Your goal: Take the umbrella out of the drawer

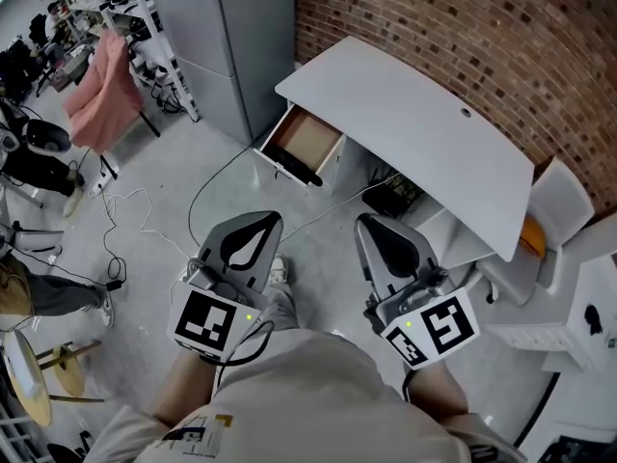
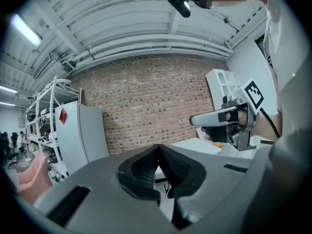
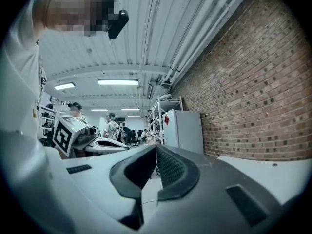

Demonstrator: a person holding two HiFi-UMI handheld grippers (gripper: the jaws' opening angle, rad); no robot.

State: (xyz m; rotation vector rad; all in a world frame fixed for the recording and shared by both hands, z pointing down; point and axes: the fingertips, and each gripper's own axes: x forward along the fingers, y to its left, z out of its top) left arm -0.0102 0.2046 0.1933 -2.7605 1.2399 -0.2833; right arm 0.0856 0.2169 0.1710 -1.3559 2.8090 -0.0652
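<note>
Drawer (image 1: 308, 135) stands pulled open under the left end of the white table (image 1: 415, 123), and the umbrella (image 1: 301, 171) shows as a black stick-like shape along its front edge. Left gripper (image 1: 260, 222) and right gripper (image 1: 374, 224) hang side by side above the floor (image 1: 174, 177), well apart from the drawer, each with fingers pressed together on nothing

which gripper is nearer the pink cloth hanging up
The left gripper, at the head view's left; the pink cloth hangs on that side, while the right gripper is over by the white desk.
</note>
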